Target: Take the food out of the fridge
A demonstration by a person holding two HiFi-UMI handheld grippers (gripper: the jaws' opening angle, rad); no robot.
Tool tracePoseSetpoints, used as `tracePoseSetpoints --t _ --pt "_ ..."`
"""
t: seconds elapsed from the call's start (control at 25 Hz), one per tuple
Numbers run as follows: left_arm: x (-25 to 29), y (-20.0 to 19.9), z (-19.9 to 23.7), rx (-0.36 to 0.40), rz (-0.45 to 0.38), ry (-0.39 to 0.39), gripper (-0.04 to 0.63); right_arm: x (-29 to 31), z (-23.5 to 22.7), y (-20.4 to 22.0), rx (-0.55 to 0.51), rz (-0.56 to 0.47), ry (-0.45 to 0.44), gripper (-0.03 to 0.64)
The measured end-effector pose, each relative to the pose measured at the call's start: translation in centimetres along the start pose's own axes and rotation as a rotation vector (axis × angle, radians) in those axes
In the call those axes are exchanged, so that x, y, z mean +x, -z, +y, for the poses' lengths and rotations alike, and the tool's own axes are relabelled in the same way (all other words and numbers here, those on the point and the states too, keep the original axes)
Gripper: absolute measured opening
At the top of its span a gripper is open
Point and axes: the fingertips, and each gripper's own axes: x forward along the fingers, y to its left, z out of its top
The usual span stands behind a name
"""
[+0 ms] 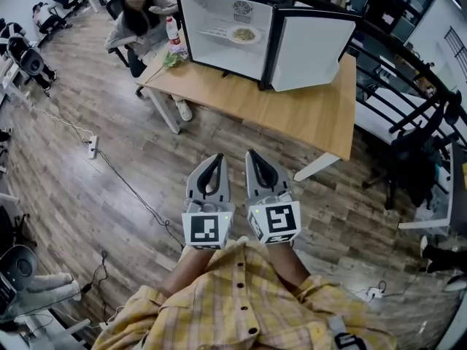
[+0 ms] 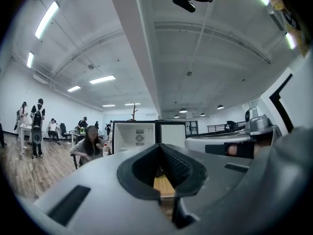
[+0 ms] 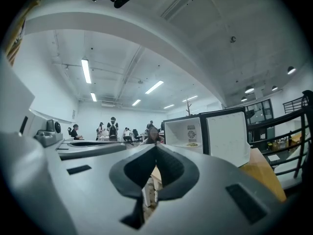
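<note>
A small black-framed fridge [image 1: 226, 31] stands on a wooden table [image 1: 306, 111] with its door [image 1: 310, 49] swung open to the right. A white plate of food [image 1: 243, 35] rests on the shelf inside; the plate of food [image 3: 192, 144] also shows in the right gripper view. Far short of the table, both grippers are held side by side over the floor. My left gripper [image 1: 216, 157] is shut and empty, its tips touching. My right gripper [image 1: 252, 152] is shut and empty too. The fridge [image 2: 137, 136] appears ahead in the left gripper view.
A seated person [image 1: 139, 20] is at the table's left end beside a bottle [image 1: 174, 35]. Cables and a power strip [image 1: 93, 146] lie on the wooden floor. Black railings [image 1: 408, 86] and an office chair [image 1: 412, 166] stand to the right.
</note>
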Motion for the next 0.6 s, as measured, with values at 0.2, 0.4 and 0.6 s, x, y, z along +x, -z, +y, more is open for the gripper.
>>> tracePoseSetpoints --t 0.2,0.4,0.6 --pt "3.7 1.4 2.7 -0.012 0.019 -0.004 0.006 4.4 -0.9 0.2 -0.003 0.008 0.006 0.008" --pt "7.6 1.5 5.5 -0.014 0.015 0.017 0.006 8.9 -2.0 0.1 -0.015 0.014 0.031 0.008" --pt "11.1 1.1 8.6 -0.021 0.011 0.035 0.006 13.1 -2.6 -0.6 -0.015 0.015 0.054 0.008"
